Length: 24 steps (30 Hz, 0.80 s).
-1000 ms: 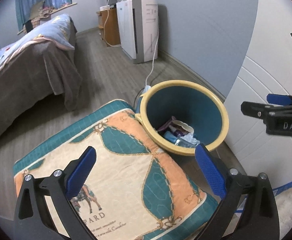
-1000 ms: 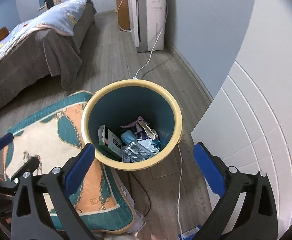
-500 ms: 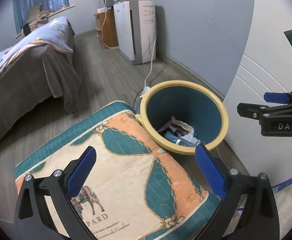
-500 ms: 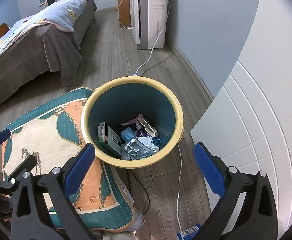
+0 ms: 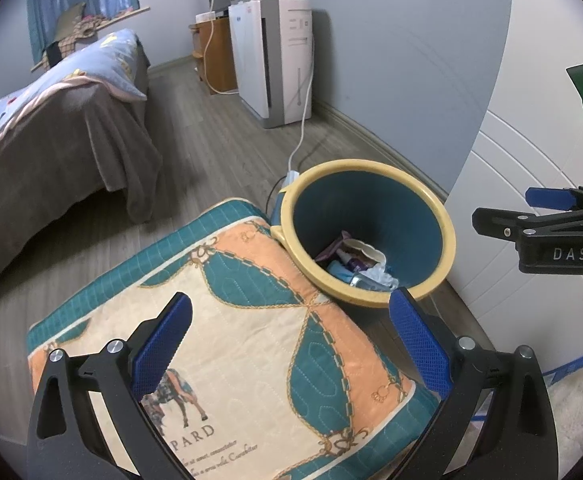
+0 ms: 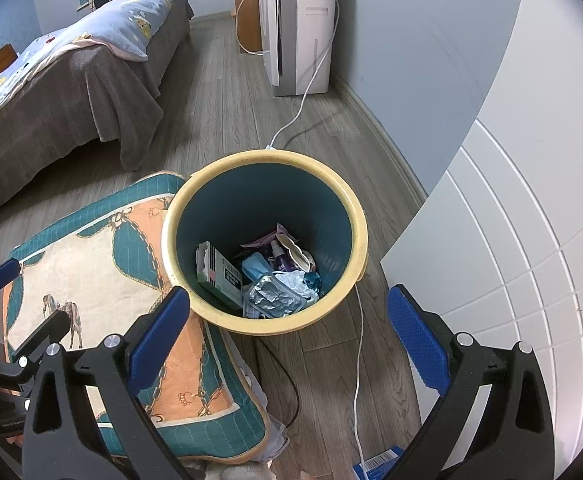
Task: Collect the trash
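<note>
A teal bin with a yellow rim (image 6: 355,236) stands on the wood floor; it also shows in the left wrist view (image 5: 449,236). Inside lie trash pieces: a white and green box (image 6: 217,276), a foil pack (image 6: 273,298), a small purple bottle (image 6: 280,258) and wrappers. My right gripper (image 6: 289,338) is open and empty, just in front of the bin's near rim. My left gripper (image 5: 291,346) is open and empty above a patterned cushion (image 5: 251,320), left of the bin. The right gripper shows side-on in the left wrist view (image 5: 539,210).
A bed with a grey cover (image 6: 63,76) stands at the left. A white appliance (image 6: 299,20) stands at the far wall, its white cable (image 6: 357,360) running past the bin. A white panelled cabinet (image 6: 511,260) is at the right. A blue packet (image 6: 377,464) lies on the floor.
Both grippers have pulled back and risen slightly, so the bin sits a little farther off. Both stay open and empty.
</note>
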Available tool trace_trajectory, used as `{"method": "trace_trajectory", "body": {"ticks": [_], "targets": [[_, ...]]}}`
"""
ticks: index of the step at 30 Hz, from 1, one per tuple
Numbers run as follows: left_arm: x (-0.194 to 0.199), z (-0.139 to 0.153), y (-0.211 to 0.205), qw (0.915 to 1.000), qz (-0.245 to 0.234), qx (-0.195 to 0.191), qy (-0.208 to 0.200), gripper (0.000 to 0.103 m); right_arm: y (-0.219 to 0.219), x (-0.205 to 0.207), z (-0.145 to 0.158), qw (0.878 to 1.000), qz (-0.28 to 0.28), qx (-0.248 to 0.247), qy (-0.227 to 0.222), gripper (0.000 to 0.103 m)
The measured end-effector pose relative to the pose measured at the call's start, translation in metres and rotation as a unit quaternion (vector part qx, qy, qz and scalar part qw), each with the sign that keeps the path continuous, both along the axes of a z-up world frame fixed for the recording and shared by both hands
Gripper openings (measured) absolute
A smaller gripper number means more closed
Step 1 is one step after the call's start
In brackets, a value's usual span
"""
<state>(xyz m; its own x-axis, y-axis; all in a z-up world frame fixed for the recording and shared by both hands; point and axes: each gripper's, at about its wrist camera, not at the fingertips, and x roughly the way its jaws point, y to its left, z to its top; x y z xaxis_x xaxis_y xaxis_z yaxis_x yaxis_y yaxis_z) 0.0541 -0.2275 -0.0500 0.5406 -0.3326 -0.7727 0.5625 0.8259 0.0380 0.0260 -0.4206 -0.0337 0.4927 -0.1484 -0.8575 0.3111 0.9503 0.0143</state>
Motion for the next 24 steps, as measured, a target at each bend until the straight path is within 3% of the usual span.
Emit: {"method": "trace_trajectory", "body": {"ticks": [24], "targets": [[-0.0003,0.0008,-0.0021,1.0,-0.002,-0.001,0.001,0.098,0.0025,0.0009,-0.003,1.0,0.0,0.002,0.003,0.097]]}}
